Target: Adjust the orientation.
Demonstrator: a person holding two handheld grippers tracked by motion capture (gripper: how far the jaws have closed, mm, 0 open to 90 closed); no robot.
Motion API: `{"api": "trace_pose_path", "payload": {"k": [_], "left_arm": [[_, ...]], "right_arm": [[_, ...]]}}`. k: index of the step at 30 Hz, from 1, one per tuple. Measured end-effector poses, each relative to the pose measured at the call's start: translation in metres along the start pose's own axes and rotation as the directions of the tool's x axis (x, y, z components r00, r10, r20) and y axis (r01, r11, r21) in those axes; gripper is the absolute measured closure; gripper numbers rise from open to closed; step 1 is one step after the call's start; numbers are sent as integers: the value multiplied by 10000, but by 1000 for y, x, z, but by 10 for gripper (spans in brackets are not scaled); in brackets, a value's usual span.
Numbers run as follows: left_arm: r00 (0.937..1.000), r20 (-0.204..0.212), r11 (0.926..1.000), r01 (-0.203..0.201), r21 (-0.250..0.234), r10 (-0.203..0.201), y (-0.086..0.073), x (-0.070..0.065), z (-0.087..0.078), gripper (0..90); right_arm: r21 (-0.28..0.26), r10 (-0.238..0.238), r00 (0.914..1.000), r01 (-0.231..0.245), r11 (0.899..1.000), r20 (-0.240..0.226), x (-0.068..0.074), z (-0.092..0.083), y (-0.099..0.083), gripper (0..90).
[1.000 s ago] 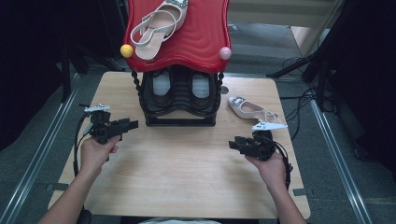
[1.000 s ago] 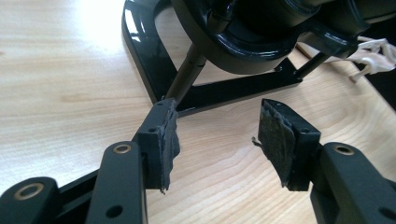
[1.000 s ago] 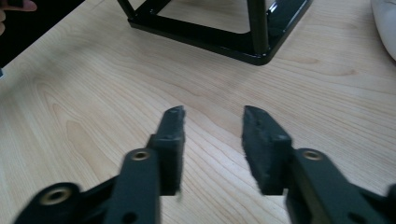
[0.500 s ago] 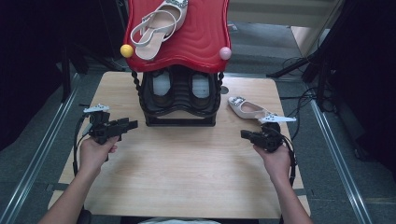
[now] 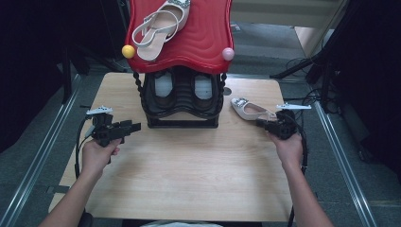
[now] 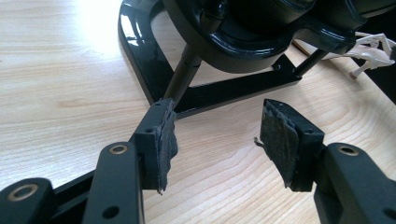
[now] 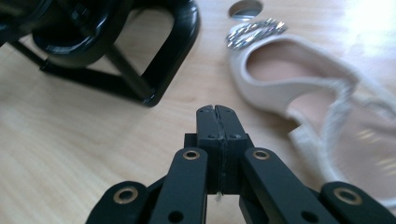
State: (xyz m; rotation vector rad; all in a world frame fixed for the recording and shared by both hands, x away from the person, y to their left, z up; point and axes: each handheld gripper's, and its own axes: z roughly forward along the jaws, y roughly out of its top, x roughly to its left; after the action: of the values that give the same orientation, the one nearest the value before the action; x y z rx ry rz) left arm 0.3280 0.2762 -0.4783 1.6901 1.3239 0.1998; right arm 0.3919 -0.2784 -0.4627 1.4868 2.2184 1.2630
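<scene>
- Moved toward tabletop's right edge since earlier frame: right gripper (image 5: 263, 124), jaws clenched on nothing, tips just beside sandal (image 5: 249, 110).
- Left gripper (image 5: 136, 126) held level nr left edge, jaws spread, empty.

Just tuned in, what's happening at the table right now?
A person holds a gripper in each hand at a wooden table with a black and red shoe rack. The right gripper, jaws pressed shut on nothing, sits beside the white sandal on the table, without touching it. The left gripper hovers open near the rack's base. A matching sandal lies on the rack's red top.
</scene>
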Motion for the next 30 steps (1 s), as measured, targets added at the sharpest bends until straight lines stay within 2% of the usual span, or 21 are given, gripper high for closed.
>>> {"api": "trace_pose_path", "payload": {"k": [4,9,14,19,24,27,30], "left_arm": [[10000,6,10000,-39,-8,39,0,0,0,455],[10000,53,10000,-29,45,29,0,0,1,464],[9998,193,10000,58,57,-59,0,1,1,457],[9998,204,10000,89,33,-89,-1,2,2,459],[9994,326,9999,143,33,-144,-1,3,2,460],[9993,333,9998,165,95,-168,-1,4,3,461],[9992,337,9997,194,176,-199,-2,5,5,463]], "right_arm": [[-2,-98,9997,98,10000,244,-9,-2,13,900],[-67,3,9987,1,10000,512,-24,-8,25,900],[-182,465,9969,-454,9988,642,-40,-10,31,900],[-89,585,9946,-579,9983,854,-51,-5,32,900],[417,553,9915,-605,9973,1174,-56,11,26,900],[222,680,9907,-711,9972,1177,-57,14,22,900],[242,695,9907,-728,9971,1172,-57,15,20,900]]}}
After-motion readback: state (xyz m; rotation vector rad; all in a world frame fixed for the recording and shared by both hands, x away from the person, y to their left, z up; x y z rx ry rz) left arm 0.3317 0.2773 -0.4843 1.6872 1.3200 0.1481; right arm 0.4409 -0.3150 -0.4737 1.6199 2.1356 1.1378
